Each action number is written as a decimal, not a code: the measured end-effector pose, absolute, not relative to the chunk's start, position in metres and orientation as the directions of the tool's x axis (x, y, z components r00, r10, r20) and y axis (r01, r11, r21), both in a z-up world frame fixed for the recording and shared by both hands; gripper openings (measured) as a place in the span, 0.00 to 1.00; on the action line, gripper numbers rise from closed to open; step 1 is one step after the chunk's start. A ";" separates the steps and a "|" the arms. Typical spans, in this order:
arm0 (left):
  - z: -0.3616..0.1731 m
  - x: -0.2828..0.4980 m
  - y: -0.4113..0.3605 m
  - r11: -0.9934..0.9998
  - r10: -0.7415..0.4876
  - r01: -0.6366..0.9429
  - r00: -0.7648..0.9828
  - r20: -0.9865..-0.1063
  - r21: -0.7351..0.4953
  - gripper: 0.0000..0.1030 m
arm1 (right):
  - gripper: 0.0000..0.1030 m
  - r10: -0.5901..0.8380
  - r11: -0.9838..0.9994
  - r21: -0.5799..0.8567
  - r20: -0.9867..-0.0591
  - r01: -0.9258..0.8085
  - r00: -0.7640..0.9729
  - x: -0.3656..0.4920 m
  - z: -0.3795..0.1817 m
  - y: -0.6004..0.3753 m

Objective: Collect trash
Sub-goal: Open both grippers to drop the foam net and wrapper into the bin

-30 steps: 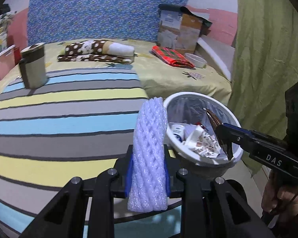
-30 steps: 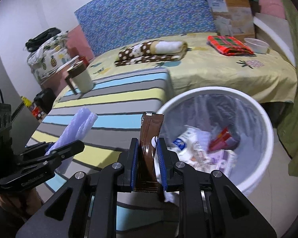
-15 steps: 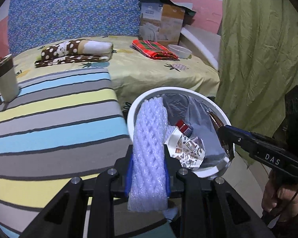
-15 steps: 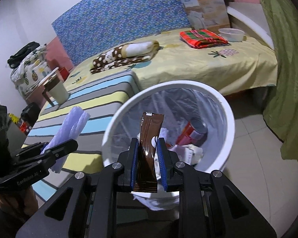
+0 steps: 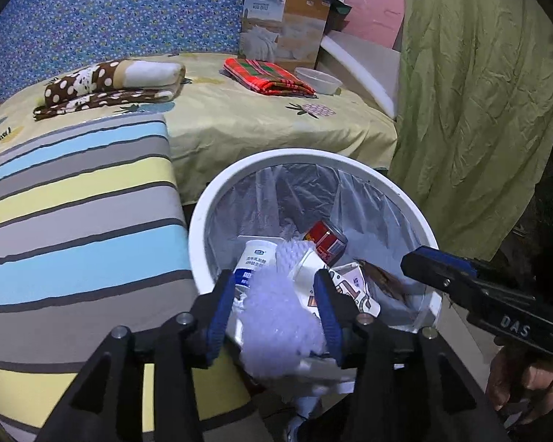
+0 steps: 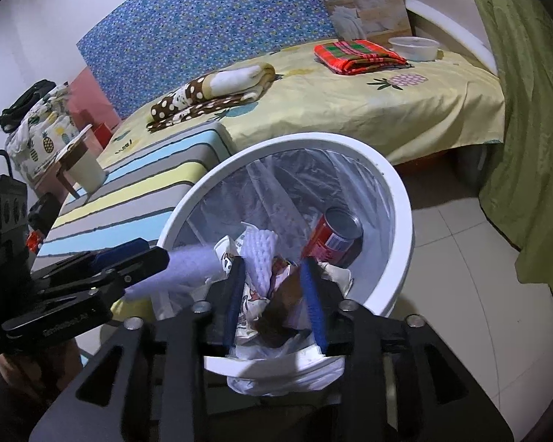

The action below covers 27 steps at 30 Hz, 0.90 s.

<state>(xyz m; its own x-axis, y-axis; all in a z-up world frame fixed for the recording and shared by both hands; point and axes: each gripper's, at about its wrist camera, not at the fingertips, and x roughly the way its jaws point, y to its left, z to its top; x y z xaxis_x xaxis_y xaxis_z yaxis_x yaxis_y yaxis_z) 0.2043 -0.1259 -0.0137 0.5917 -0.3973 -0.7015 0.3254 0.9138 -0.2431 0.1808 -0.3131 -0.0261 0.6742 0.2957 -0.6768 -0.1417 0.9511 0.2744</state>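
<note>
white foam netting [image 5: 276,316] sits blurred between my left tongs [image 5: 274,313], whose jaws are opening, pads no longer pressing it; it hangs over the near rim of the white bin [image 5: 202,217]; in the right wrist view the same netting [image 6: 191,261] juts from the left tongs [image 6: 143,258] over the bin's rim [image 6: 402,199]; my right tongs [image 6: 274,294] are opening too, spread either side of a brown wrapper [image 6: 276,313] that shows blurred between them, untouched by the pads, above the trash; inside the clear liner lie a red can [image 6: 331,235], a white bottle [image 5: 254,261] and printed paper [image 5: 354,287]; the bin stands on the tiled floor [image 6: 461,258] beside a striped mattress [image 5: 77,213].
</note>
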 end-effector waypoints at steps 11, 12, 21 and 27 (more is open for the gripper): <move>0.003 0.183 -0.111 0.919 -0.391 0.309 0.620 -0.681 -0.246 0.47 | 0.42 0.303 0.951 0.259 -0.658 -0.171 0.690 0.167 -0.012 -0.309; 0.005 0.179 -0.109 0.920 -0.389 0.307 0.624 -0.678 -0.245 0.47 | 0.42 0.303 0.951 0.254 -0.654 -0.175 0.694 0.164 -0.009 -0.308; 0.027 0.146 -0.096 0.926 -0.375 0.298 0.667 -0.644 -0.232 0.47 | 0.42 0.290 0.956 0.225 -0.607 -0.190 0.740 0.137 0.019 -0.308; 0.044 0.120 -0.086 0.933 -0.359 0.287 0.701 -0.616 -0.217 0.47 | 0.42 0.289 0.955 0.223 -0.557 -0.195 0.778 0.113 0.036 -0.312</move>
